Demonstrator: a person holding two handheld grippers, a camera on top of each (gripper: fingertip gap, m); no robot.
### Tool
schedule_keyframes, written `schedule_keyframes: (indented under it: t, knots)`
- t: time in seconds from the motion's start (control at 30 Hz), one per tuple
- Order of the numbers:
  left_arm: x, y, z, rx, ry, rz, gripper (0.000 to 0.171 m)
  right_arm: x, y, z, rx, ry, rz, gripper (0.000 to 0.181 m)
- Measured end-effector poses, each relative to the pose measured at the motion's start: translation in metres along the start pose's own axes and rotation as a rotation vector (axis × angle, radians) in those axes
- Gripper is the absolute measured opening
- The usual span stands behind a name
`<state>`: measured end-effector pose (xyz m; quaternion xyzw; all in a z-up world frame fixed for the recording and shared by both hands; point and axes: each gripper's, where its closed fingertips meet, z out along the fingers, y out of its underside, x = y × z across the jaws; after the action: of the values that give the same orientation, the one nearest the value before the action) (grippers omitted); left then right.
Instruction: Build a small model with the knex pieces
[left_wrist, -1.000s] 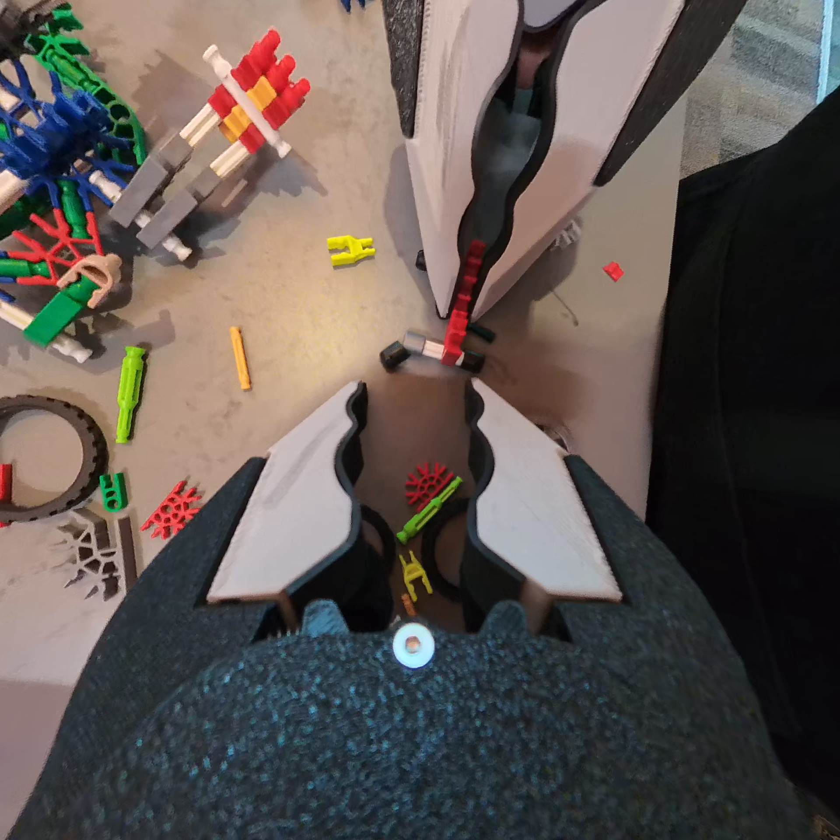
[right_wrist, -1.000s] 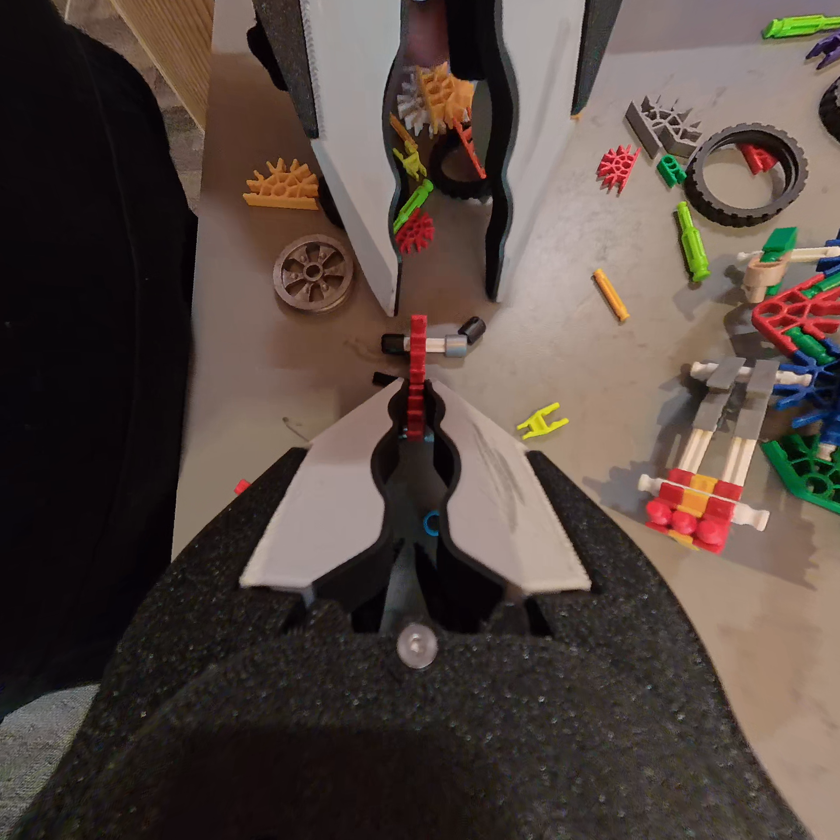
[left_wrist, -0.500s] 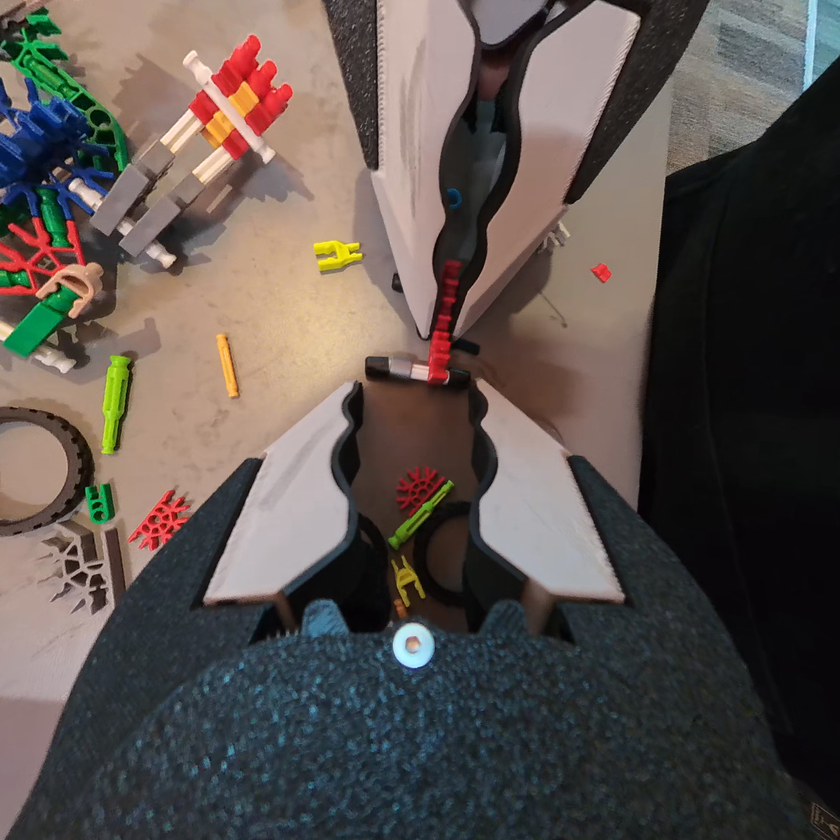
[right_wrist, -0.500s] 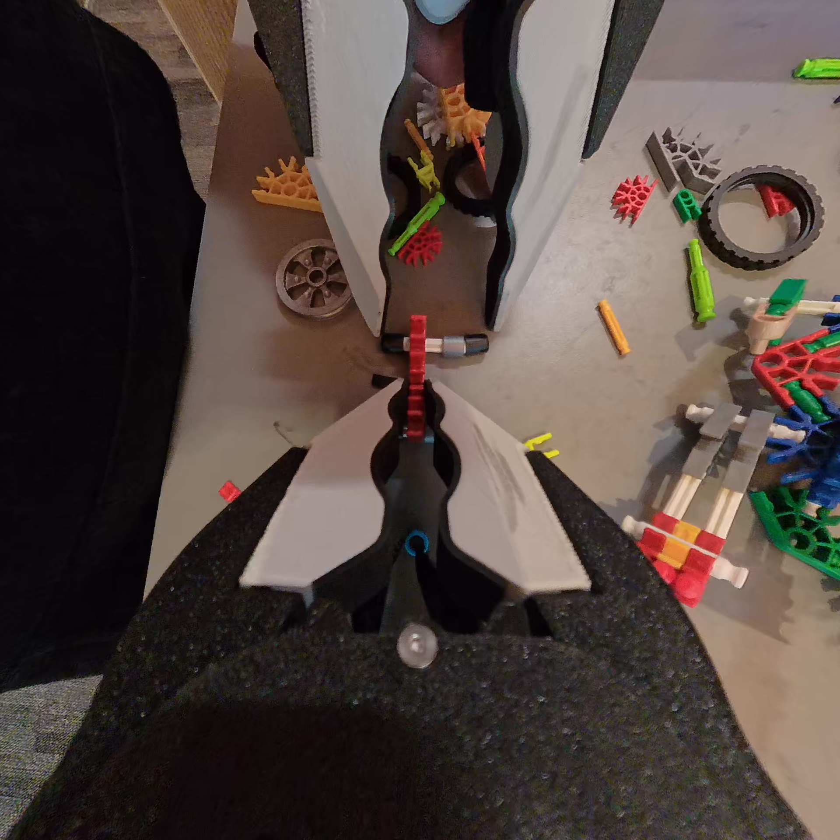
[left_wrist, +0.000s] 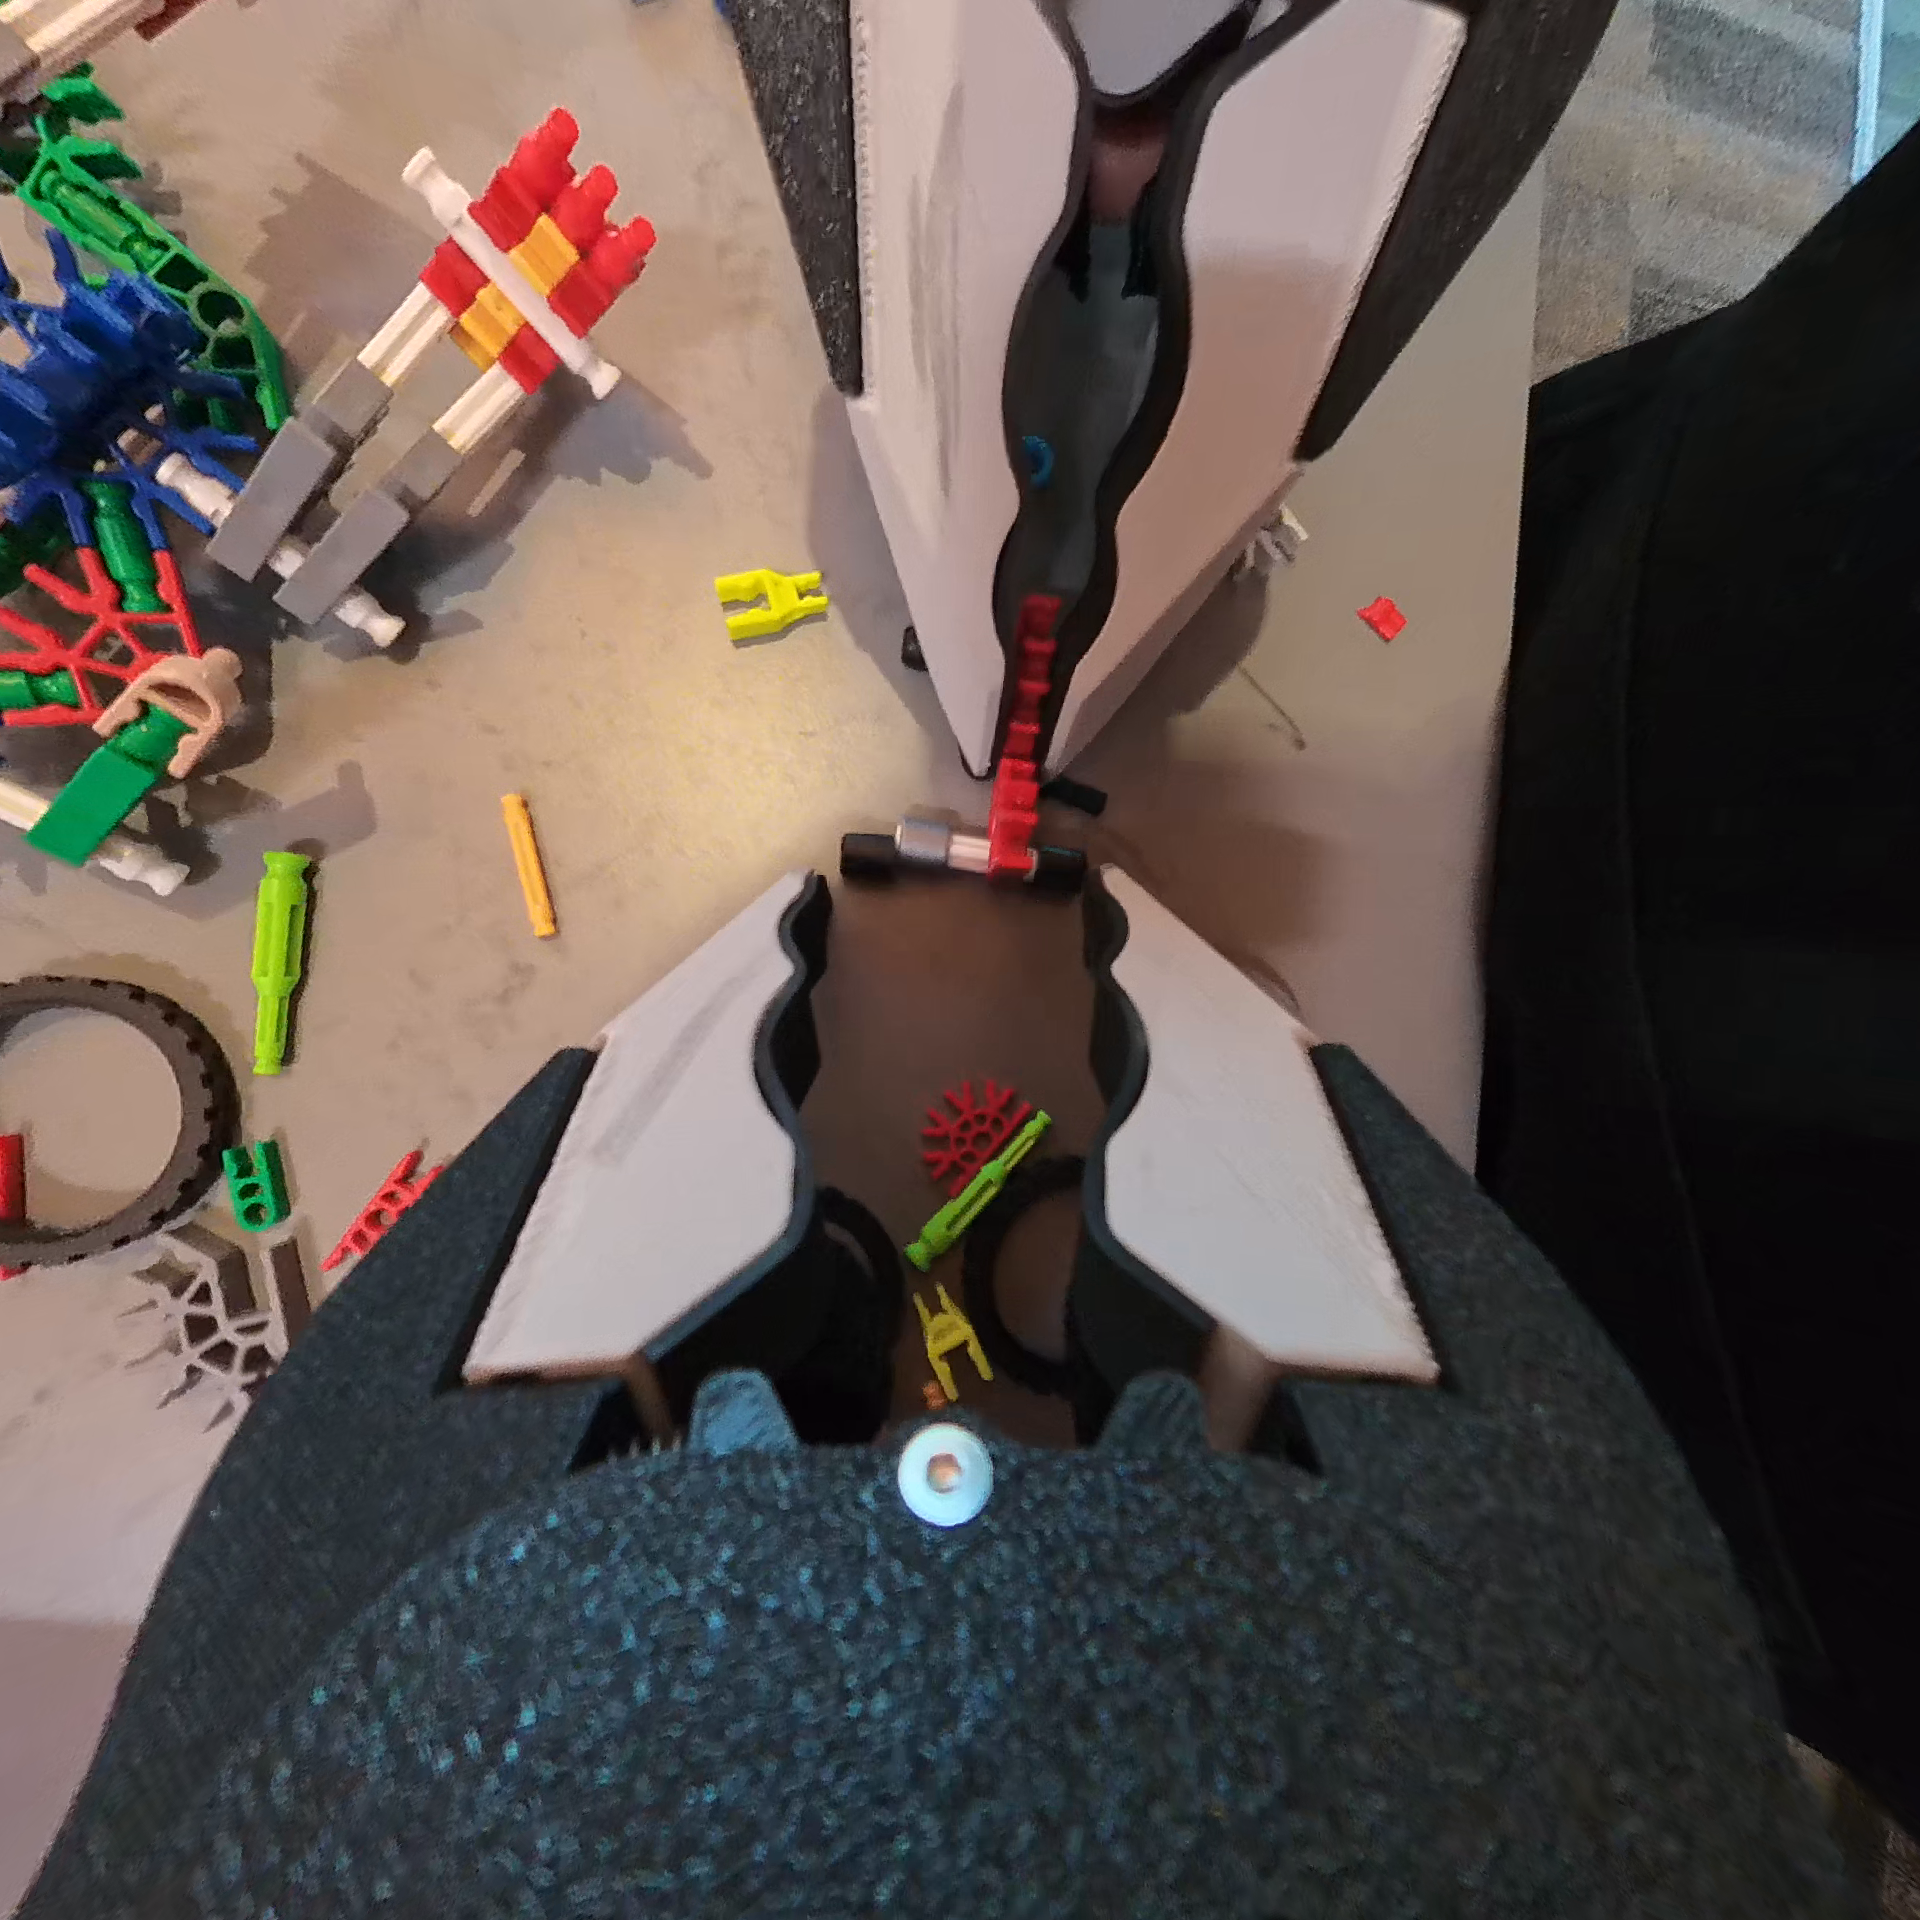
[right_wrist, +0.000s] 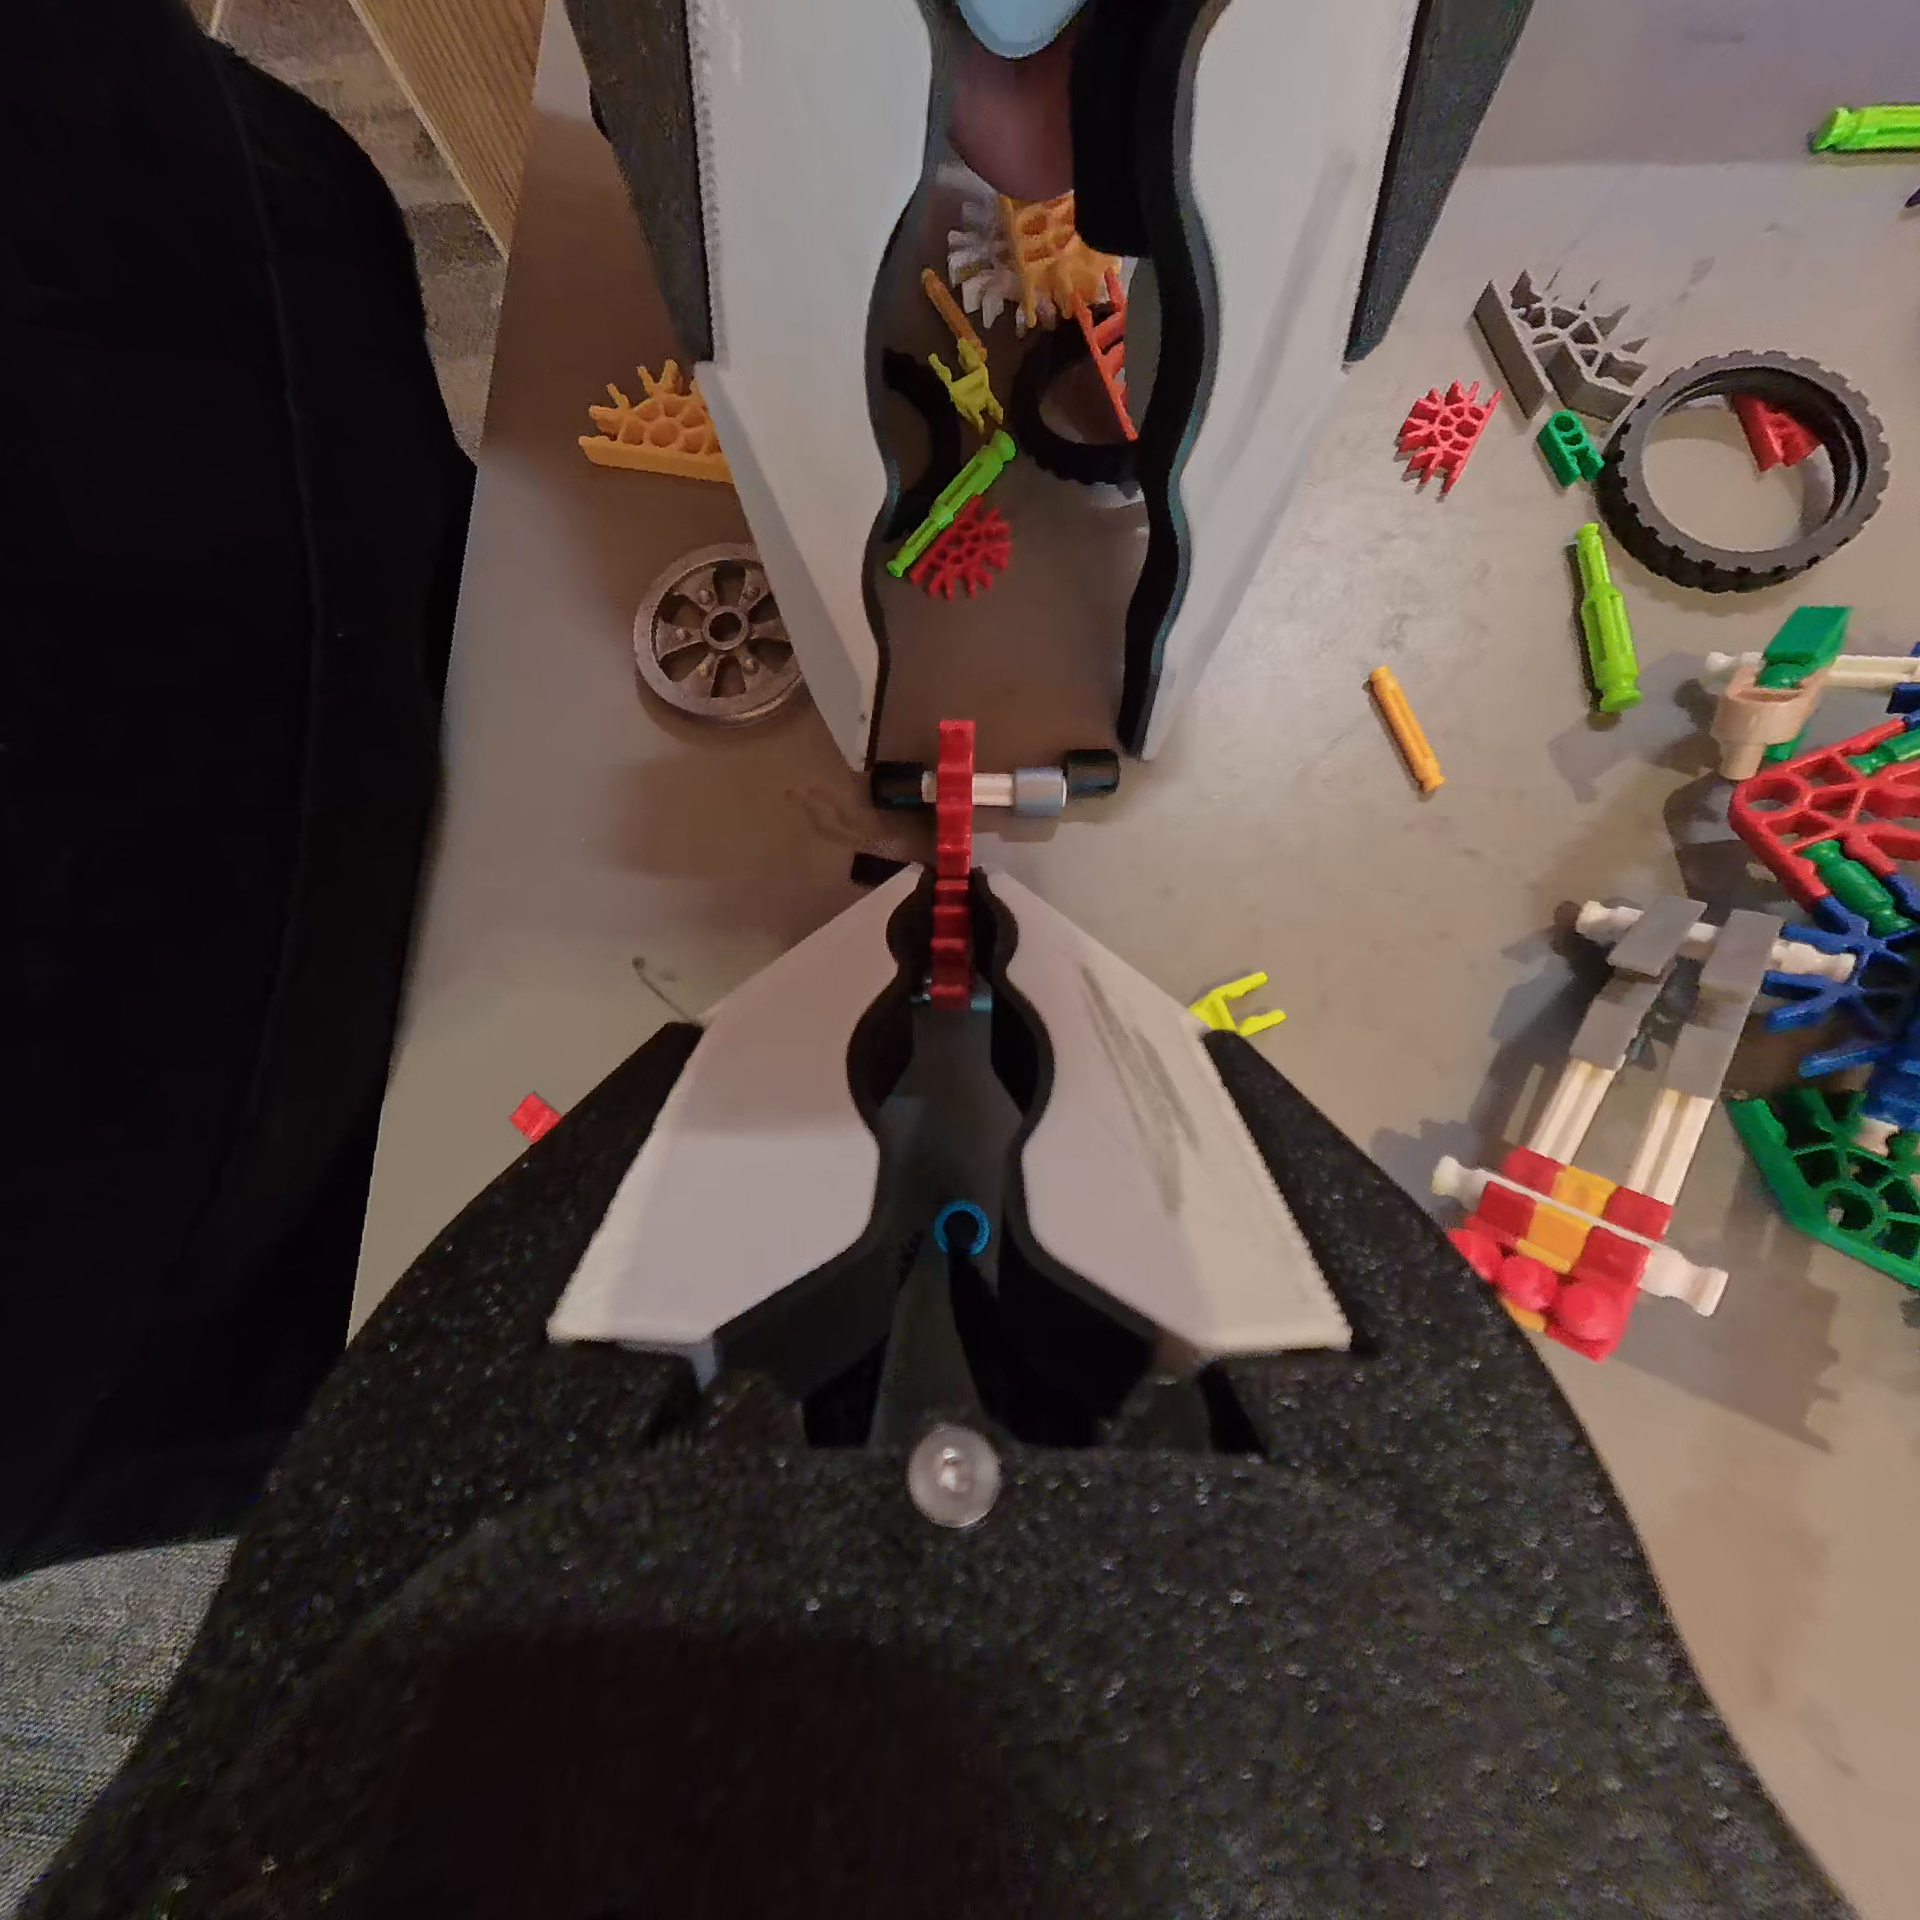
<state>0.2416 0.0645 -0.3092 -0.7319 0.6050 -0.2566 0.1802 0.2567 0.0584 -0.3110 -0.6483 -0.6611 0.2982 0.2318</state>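
Observation:
A short white rod (right_wrist: 992, 787) with black end caps, a grey spacer and a red gear (right_wrist: 954, 821) on it is held just above the grey table. My right gripper (right_wrist: 954, 878) is shut on the red gear's edge. My left gripper (left_wrist: 956, 888) is open and faces it, with its two fingertips beside the rod's black end caps (left_wrist: 868, 854); I cannot tell whether they touch. In the left wrist view the right gripper (left_wrist: 1016, 764) comes in from the top, clamped on the gear (left_wrist: 1023, 707).
Loose pieces lie on the table: a yellow clip (left_wrist: 771, 605), an orange rod (left_wrist: 528, 864), a green rod (left_wrist: 278, 956), a black tyre (right_wrist: 1683, 566), a grey wheel hub (right_wrist: 720, 632) and a red, yellow, white and grey assembly (left_wrist: 468, 353). The table edge (left_wrist: 1496, 727) borders dark clothing. Only a small space, under 4 cm, lies between the two pairs of fingers. My left tips are roughly 4 cm from the grey wheel hub (right_wrist: 720, 632).
The two grippers have closed the gap between them. The rod, tilted before, now lies level between my left gripper's open fingertips. The right gripper still holds the gear.

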Motion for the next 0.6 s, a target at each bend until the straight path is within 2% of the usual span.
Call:
schedule_keyframes:
  t: [0.6]
  knots:
    - [0.0008, -0.0010, 0.0023, -0.005, -0.037, 0.018, 0.047, 0.0017, -0.0030, 0.0030, -0.007, 0.013, 0.005, 0.007]
